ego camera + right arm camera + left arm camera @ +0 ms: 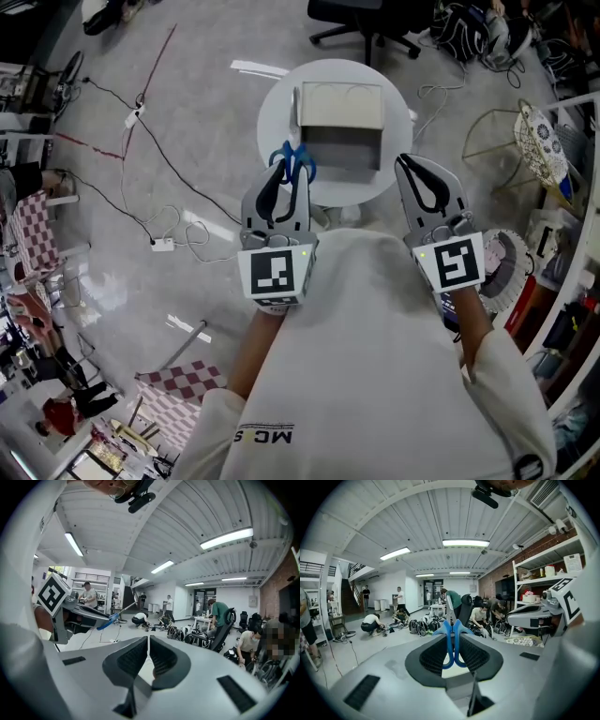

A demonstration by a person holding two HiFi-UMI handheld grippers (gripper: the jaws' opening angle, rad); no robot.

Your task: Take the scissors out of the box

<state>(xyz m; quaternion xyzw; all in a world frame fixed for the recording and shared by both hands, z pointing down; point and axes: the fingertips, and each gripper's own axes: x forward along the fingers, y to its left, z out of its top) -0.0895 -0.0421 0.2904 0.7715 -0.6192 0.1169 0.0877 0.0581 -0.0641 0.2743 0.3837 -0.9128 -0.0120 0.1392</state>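
**— Where are the scissors, and which way do they lie?**

— In my left gripper (289, 176). Its jaws are pinching the blue handle loops of the scissors (452, 641), and the blades run straight on past the tips, away from me. So the long axis follows the jaws. From above, the handles sit over the near-left edge of the round bench (274, 127).

**— And the box?**

— The box (339, 120) is just far and right of the scissors, standing on the bench with its open side facing me. I judge the scissors are clear of it already, so what's left is to carry them off or set them down.

**— The other side?**

— My right gripper (147, 641) has its jaws pressed together with nothing between them. It is held near me, to the right of the box and apart from it.

**— Anything in the way?**

— Only the box itself. A black chair (367, 23) stands beyond the bench, well apart.
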